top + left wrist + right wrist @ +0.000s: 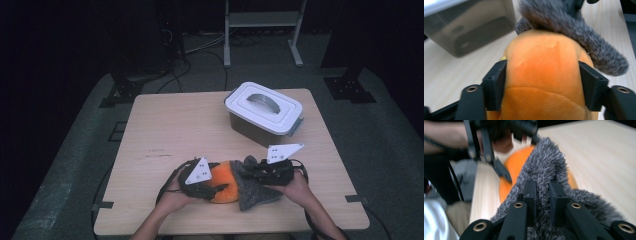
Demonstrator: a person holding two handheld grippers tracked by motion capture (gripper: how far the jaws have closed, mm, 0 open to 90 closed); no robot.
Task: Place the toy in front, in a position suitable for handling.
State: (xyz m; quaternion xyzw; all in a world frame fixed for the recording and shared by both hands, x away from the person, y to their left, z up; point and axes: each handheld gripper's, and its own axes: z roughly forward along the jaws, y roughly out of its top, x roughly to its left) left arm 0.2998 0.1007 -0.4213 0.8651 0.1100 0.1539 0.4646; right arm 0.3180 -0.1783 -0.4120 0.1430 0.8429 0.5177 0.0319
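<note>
An orange plush toy (223, 181) lies near the table's front edge, with a grey fuzzy cloth (252, 191) draped against its right side. My left gripper (216, 187) is shut on the orange plush toy (541, 75), its jaws pressing both sides of the round body. My right gripper (245, 172) is shut on a fold of the grey fuzzy cloth (544, 177), pinched between its jaws. In the right gripper view the orange plush toy (511, 162) sits behind the cloth, with the left gripper beyond it.
A grey plastic box with a white lid and handle (263, 106) stands at the back right of the wooden table (170, 130). The same box (471, 30) looms close ahead in the left gripper view. A metal shelf frame (262, 30) stands on the floor behind.
</note>
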